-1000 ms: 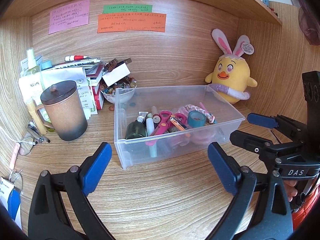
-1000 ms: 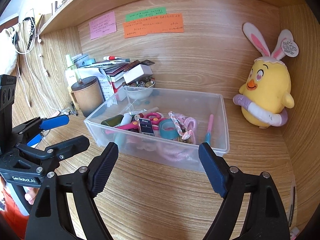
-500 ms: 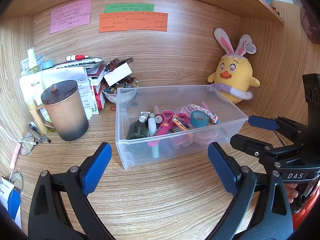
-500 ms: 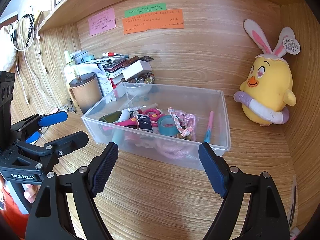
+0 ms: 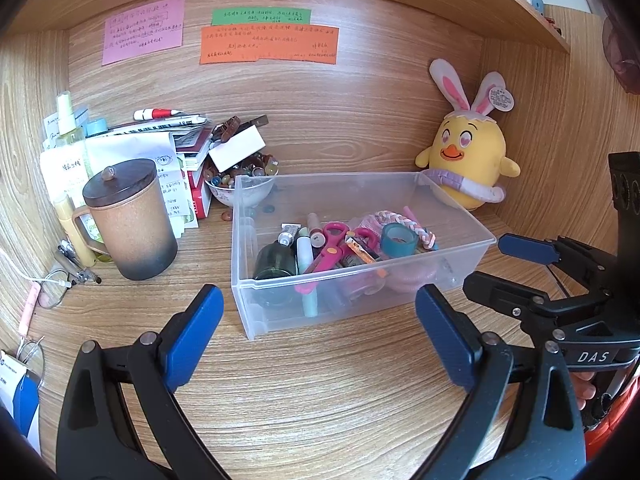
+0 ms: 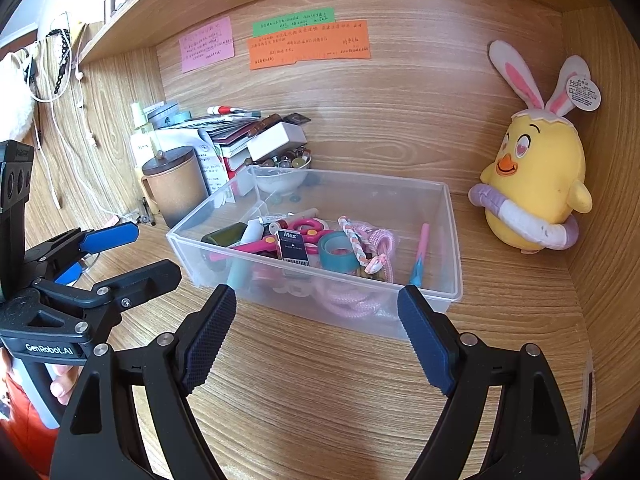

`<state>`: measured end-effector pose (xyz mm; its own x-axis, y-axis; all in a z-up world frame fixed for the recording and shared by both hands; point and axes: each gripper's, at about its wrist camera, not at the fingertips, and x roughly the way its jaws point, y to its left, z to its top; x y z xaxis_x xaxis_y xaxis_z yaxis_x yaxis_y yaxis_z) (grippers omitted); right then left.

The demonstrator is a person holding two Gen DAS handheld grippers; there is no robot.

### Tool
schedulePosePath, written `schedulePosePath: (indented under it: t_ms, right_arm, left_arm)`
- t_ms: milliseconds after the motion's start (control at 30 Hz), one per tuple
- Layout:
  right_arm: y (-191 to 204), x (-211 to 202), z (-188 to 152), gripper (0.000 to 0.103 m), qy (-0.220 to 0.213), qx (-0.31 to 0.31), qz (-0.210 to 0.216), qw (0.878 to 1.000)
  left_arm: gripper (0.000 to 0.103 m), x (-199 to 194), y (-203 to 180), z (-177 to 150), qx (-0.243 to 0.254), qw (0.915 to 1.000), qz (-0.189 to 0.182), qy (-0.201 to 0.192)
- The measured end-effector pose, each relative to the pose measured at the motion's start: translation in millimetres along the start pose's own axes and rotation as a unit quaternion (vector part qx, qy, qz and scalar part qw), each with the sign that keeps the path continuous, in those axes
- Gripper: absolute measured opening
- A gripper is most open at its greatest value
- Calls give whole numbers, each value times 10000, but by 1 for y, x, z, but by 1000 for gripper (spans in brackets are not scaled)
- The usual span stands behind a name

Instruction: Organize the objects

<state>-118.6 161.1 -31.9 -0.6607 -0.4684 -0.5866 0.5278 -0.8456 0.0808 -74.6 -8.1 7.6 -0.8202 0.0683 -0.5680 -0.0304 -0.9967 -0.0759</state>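
A clear plastic bin [image 5: 256,248] [image 6: 450,236] sits mid-desk. It holds pink scissors [image 5: 332,246], a teal tape roll [image 5: 397,239] [image 6: 338,252], a dark green bottle [image 5: 274,262], a braided pink cord [image 6: 360,248], a staple box [image 6: 293,248] and a pink pen [image 6: 421,250]. My left gripper [image 5: 316,340] is open and empty, just in front of the bin. My right gripper [image 6: 316,338] is open and empty, also in front of it. Each gripper shows in the other's view, the right [image 5: 500,268] and the left [image 6: 132,256].
A yellow chick plush [image 5: 468,164] [image 6: 532,184] stands at the back right. A lidded brown mug [image 5: 130,220], a bowl of beads [image 5: 240,184], stacked books and papers [image 5: 160,140] and bottles crowd the back left. Wooden walls close in on three sides.
Both grippers have drawn back slightly from the bin and stayed open. Nothing on the desk has moved.
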Motion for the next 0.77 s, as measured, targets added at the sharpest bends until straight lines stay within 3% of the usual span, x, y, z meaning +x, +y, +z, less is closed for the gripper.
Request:
schedulePosePath:
  t_ms: [767]
  right_arm:
    - [5, 1, -2, 81, 12, -57, 18, 10000]
  left_arm:
    - [99, 3, 4, -3, -186, 9997, -76, 102]
